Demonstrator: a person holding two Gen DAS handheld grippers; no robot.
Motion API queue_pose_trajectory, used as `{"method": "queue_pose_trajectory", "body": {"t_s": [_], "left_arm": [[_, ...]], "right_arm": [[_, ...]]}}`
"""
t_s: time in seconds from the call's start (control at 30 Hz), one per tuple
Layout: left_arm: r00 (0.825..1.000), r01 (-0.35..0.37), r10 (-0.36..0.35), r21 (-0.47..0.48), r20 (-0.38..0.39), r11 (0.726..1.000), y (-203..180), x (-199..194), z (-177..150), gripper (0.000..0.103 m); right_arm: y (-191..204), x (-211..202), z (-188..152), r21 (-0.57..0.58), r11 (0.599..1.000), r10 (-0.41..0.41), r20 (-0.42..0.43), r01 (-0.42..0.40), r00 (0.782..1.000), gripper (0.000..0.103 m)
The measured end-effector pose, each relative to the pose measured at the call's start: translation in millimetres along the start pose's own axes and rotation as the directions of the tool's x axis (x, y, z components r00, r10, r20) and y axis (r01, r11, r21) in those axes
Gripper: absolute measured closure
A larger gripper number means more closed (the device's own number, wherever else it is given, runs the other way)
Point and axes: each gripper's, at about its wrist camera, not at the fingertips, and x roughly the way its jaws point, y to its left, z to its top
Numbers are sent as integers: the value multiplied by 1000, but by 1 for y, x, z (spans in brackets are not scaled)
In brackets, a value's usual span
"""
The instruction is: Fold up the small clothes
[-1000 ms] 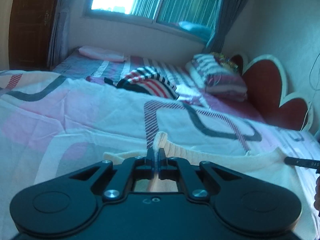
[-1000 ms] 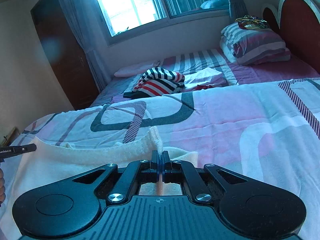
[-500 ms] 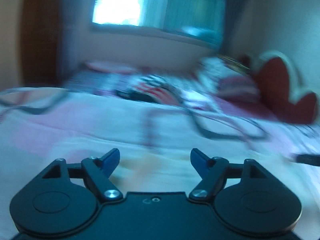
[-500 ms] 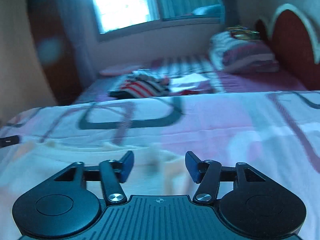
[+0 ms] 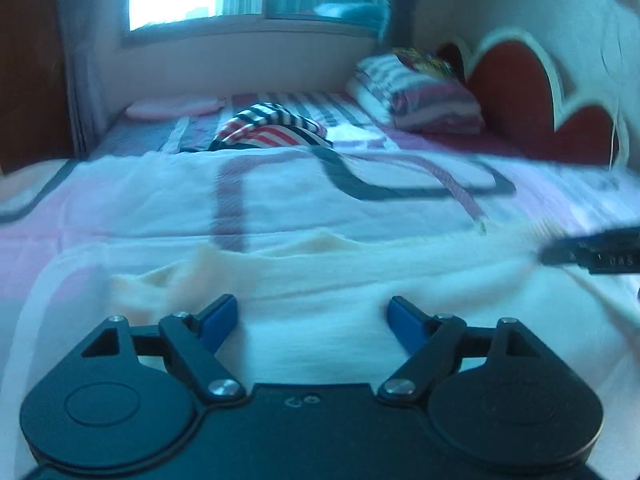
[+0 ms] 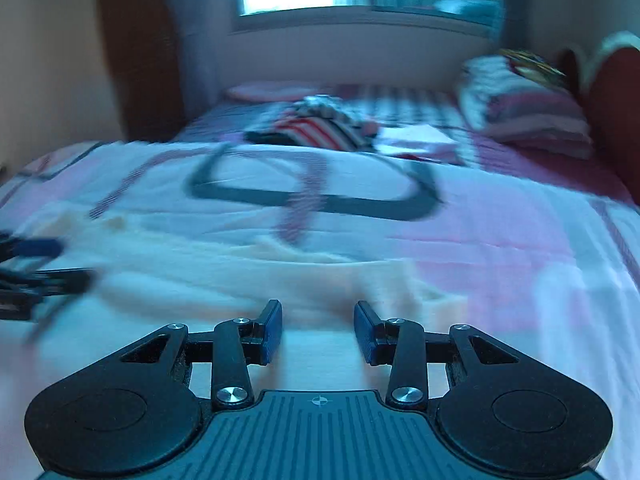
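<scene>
Across the bed (image 5: 280, 200), both grippers have just let go of the cream garment (image 5: 360, 276), left gripper (image 5: 312, 320) widening, right gripper (image 6: 318, 330) narrowing empty, fold laid.

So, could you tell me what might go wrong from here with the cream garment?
The right gripper is closing over the cream garment; it might pinch the patterned bedsheet too. The left gripper is opening, gripping nothing, so an uneven pull could skew the fold. Motion blur could hide the garment's edge.
</scene>
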Motion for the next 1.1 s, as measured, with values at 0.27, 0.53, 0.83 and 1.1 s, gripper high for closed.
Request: {"method": "queue_pose_trajectory", "body": {"t_s": [0.27,0.53,0.83,1.1], "left_arm": [[999,-6,4,58,34,998,-28,-31,-2,25],[1000,1,1,57,-23,998,-48,-29,-15,25],[999,41,-42,-26,-21,999,-55,-48,-35,25],[996,-91,92,26,-17,996,-23,-85,-60,26]], "right_arm": [[49,-32,-7,-100,992,77,26,-74,997,64],[83,-27,-26,-157,986,49,-10,-50,999,64],[102,-41,-49,-156,983,95,-18,-97,995,64],[42,-79,-64,-32,999,-20,-35,19,999,64]]}}
